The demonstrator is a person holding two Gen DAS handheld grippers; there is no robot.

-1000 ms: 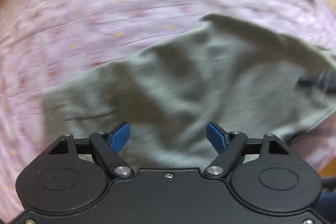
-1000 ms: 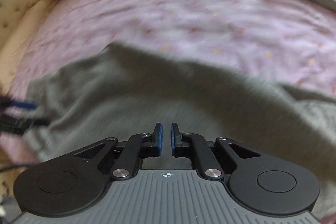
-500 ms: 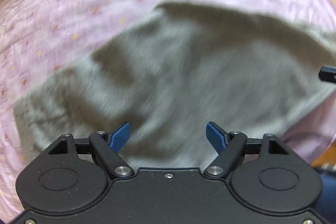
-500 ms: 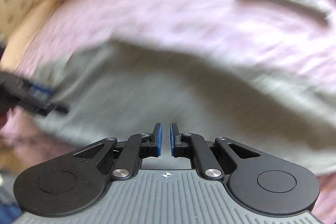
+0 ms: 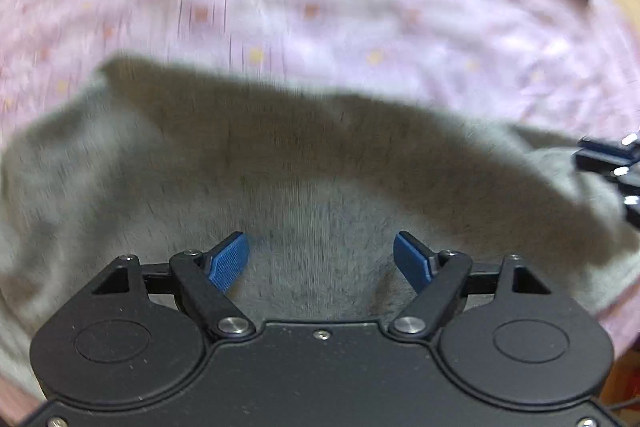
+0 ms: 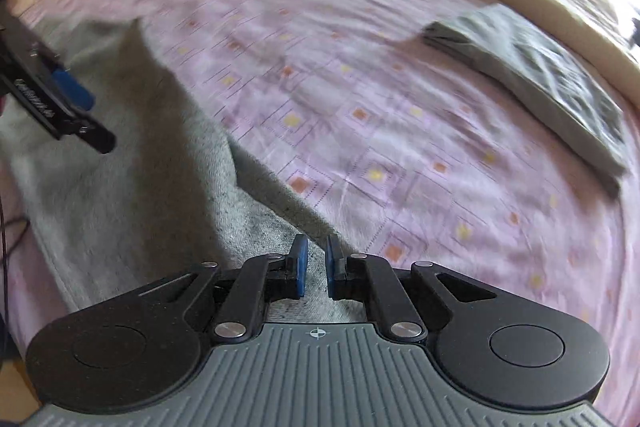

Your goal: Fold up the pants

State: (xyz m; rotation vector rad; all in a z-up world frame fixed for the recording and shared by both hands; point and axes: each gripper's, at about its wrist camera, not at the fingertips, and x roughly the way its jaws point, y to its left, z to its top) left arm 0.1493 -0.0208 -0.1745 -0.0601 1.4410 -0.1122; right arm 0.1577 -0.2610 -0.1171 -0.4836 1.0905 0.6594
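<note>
The grey pants (image 5: 320,163) lie spread on the bed (image 6: 360,87), rumpled, at most partly folded. Left gripper (image 5: 322,261) hovers over them, jaws apart. Right gripper (image 6: 313,267) sits at their 3 o'clock edge, jaws nearly together; whether on cloth, I cannot tell.

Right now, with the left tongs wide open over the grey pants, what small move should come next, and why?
Probably ease the left tongs down and close them on the grey pants beneath. Their blue pads are spread wide with fabric between them, gripping nothing, while the right tongs look nearly closed at the cloth's edge. The fold likely needs both sides held.
</note>
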